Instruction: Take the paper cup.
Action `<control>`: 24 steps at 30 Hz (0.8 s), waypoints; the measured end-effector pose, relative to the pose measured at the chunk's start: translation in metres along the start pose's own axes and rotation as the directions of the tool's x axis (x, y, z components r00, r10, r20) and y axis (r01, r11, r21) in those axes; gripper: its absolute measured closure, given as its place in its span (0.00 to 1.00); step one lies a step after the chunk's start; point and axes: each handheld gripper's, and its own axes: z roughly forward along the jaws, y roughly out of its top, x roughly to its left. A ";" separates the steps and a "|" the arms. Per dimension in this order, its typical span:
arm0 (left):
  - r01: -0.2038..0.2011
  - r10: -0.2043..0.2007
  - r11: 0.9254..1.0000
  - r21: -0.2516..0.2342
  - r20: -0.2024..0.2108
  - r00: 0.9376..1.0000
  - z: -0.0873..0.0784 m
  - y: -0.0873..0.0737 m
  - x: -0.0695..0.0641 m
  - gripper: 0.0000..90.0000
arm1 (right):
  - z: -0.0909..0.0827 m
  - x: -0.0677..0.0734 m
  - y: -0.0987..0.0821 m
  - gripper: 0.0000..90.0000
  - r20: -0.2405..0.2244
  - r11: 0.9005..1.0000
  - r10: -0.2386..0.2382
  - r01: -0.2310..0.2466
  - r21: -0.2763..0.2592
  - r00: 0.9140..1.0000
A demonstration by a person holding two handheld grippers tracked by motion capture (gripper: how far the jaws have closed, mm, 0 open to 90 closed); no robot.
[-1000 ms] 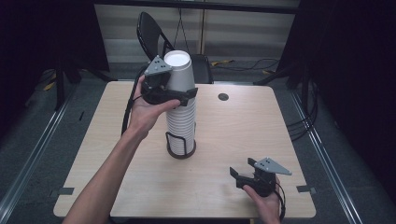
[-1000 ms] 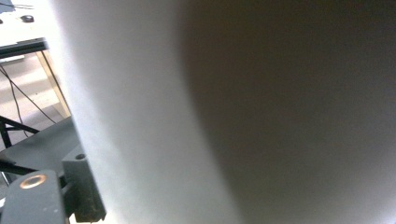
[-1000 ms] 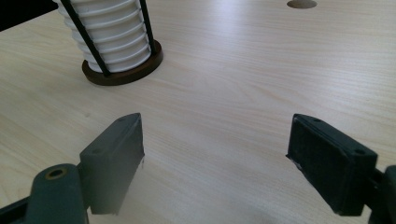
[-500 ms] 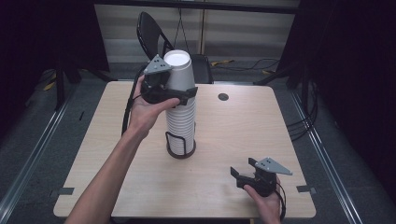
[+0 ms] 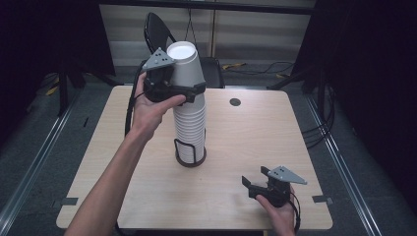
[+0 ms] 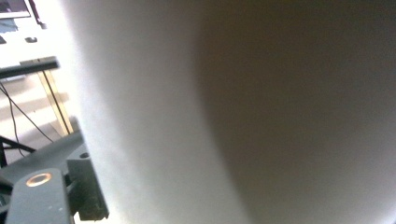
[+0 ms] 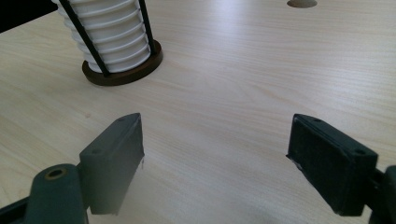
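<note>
Left tongs [image 5: 183, 91] are up at the top of the cup stack [image 5: 191, 118], jaws either side of the top cup [image 5: 184, 61]; they've just been closing in on it, and it looks like they're pinching it now. The stack sits upside down in a black wire holder [image 5: 191, 156] mid-desk [image 5: 246, 132]. Over on the right, the right tongs [image 5: 253, 188] rest low near the desk's front edge, spread wide with nothing between them.

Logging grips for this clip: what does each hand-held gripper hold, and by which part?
The left hand-held gripper has just been closing around the sidewall of the top cup on the cup stack. The right hand-held gripper holds nothing.
</note>
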 end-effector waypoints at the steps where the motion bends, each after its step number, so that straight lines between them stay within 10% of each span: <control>1: -0.006 0.006 1.000 -0.008 -0.002 1.000 -0.001 0.001 0.000 0.14 | 0.000 0.000 0.000 0.20 0.000 1.000 -0.002 0.002 0.000 1.000; 24: -0.046 0.043 0.990 -0.133 -0.026 0.999 -0.013 0.024 -0.004 0.14 | -0.002 0.003 0.001 0.20 -0.006 1.000 -0.008 0.008 -0.015 1.000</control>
